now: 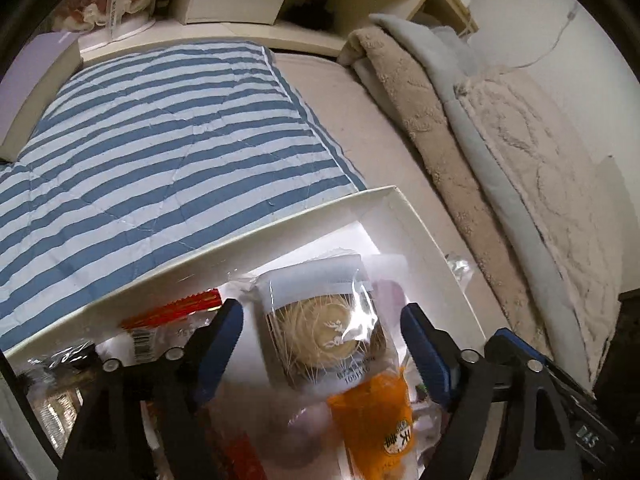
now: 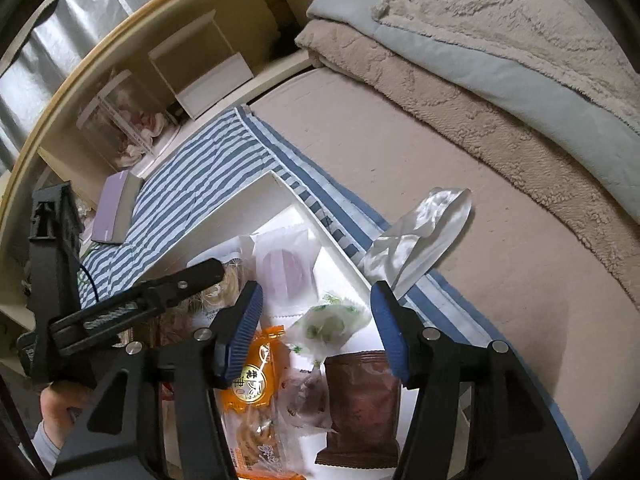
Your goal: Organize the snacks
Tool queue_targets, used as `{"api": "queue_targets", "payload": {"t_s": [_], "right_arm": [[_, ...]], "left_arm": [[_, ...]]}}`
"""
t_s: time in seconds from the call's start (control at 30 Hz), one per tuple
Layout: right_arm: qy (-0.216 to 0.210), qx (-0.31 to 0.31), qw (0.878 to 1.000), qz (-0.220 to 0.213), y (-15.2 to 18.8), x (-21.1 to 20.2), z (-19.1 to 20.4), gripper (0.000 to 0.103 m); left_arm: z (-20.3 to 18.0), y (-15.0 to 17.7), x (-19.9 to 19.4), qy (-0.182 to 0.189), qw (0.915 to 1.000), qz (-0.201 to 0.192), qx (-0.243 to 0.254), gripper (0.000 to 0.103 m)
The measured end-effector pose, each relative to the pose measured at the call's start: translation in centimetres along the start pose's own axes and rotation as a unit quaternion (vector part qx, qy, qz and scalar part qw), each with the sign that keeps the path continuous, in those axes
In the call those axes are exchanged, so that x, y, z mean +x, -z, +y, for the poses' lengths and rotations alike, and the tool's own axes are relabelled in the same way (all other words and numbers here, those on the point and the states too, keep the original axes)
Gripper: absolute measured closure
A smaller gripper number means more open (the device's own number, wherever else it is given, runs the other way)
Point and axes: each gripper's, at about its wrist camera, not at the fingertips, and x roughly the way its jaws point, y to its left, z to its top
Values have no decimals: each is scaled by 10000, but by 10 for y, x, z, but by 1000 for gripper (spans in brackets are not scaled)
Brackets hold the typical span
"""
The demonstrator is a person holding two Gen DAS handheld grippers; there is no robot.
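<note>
Left wrist | left tool (image 1: 322,340) apart | clear pastry packet (image 1: 326,328) between fingers | right tool (image 2: 316,328) apart

Scene is a bed. Blue-and-white striped quilt (image 1: 160,152) spreads ahead and to the left of the left gripper, over a beige mattress cover (image 2: 460,216) that lies ahead and right of the right gripper. Folded fleece blankets (image 1: 460,128), tan and grey-blue, are heaped along the far right against a white wall (image 1: 560,20). Pale wooden headboard shelving (image 2: 120,64) stands beyond the quilt, holding a white box (image 1: 236,2) and a clear container (image 2: 120,120). A lavender book (image 2: 116,208) rests at the quilt's far left edge. Silvery curtain (image 2: 52,32) hangs behind the shelving.
</note>
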Motion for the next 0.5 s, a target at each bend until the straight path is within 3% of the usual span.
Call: {"api": "queue_targets", "payload": {"t_s": [0.1,0.23,0.3,0.5], "right_arm": [[18,-11,10000,9,0,-3,0,37],[71,-153,9999,-1,3,-11,3,6],[106,-229,9997,-36,4,-16,5,0],[232,-437,9987,-126,6,-32,12,0]], "left_arm": [[-1,5,-11,-27,10000,-38,39,7],[-6,14,-28,-86,9998,-48,144,0],[-6,19,-37,-115,9998,-51,159,0],[-5,29,-69,-177,9996,-153,149,0]]}}
